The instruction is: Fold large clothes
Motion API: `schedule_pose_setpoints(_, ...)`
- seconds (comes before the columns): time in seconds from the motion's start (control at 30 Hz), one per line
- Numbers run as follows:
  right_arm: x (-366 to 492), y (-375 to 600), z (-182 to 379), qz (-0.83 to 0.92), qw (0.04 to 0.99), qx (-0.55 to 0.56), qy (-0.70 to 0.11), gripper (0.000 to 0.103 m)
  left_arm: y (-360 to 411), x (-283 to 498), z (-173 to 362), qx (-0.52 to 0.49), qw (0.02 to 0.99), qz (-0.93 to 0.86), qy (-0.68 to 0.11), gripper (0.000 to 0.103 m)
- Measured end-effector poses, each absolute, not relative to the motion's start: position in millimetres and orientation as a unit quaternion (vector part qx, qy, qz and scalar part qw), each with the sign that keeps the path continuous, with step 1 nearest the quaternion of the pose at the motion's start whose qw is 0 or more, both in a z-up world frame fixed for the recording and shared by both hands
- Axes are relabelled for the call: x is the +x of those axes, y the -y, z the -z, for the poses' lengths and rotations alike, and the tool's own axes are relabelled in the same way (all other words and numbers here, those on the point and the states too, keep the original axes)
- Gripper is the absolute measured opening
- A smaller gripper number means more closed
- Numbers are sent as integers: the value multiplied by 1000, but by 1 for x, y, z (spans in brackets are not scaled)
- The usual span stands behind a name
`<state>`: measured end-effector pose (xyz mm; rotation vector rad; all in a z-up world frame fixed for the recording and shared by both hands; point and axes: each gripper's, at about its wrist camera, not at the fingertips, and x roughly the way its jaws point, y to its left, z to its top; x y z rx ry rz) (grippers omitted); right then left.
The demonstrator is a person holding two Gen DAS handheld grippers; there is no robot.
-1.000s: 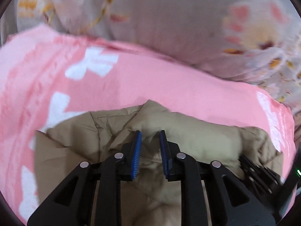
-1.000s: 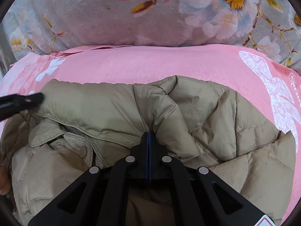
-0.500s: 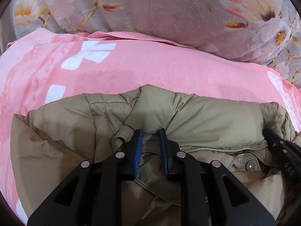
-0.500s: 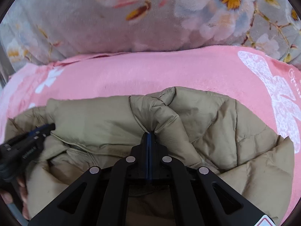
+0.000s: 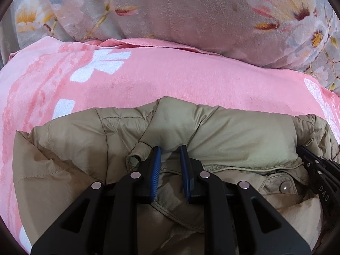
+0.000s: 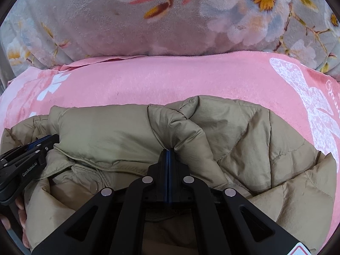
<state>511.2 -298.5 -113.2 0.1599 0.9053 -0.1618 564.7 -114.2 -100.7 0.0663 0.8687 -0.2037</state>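
Khaki jacket (image 5: 223, 133): quilted, crumpled on pink blanket (image 5: 170, 80).
Left gripper (image 5: 169, 150): narrow, collar fabric pinched; "GenRobot.AI" on its side.
Right gripper (image 6: 167, 151): closed on a jacket fold; "DAS" readable.
Behind: floral blanket (image 6: 106, 21).

I counted one khaki padded jacket (image 5: 223, 136), one pink blanket (image 5: 170, 78) beneath it and one grey floral quilt (image 5: 191, 14) behind. Two snap buttons showed on the jacket (one per view, possibly the same one). I had two hand-held grippers: the left hand-held gripper (image 5: 169, 152) and the right hand-held gripper (image 6: 167, 152).
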Motion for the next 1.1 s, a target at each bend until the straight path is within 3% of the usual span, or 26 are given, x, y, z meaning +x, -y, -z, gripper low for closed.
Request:
schedule_pose_setpoints(0.73, 511, 306, 113, 66, 893, 99, -435, 0, 121, 564, 101, 61, 904, 83, -415, 18)
schedule_pose_setpoints(0.83, 500, 319, 110, 42, 891, 147, -427, 0, 119, 555, 97, 66, 906, 71, -412, 21)
schedule_pose_setpoints(0.9, 475, 325, 102, 44, 884, 169, -434, 0, 112, 530, 86, 67, 906, 71, -412, 30)
schedule_pose_setpoints(0.97, 424, 329, 79, 31, 884, 189, -426, 25, 97, 488, 69, 52, 909, 83, -406, 67)
schedule_pose_setpoints(1.0, 395, 331, 68, 23, 889, 189, -416, 34, 84, 462, 59, 37, 908, 105, -404, 73)
schedule_pose_setpoints(1.03, 358, 334, 56, 19, 895, 182, -407, 52, 69, 438, 51, 23, 906, 122, -404, 75)
schedule_pose_setpoints(1.1, 293, 344, 42, 24, 905, 164, -393, 68, 30, 403, 43, 11, 900, 133, -416, 78)
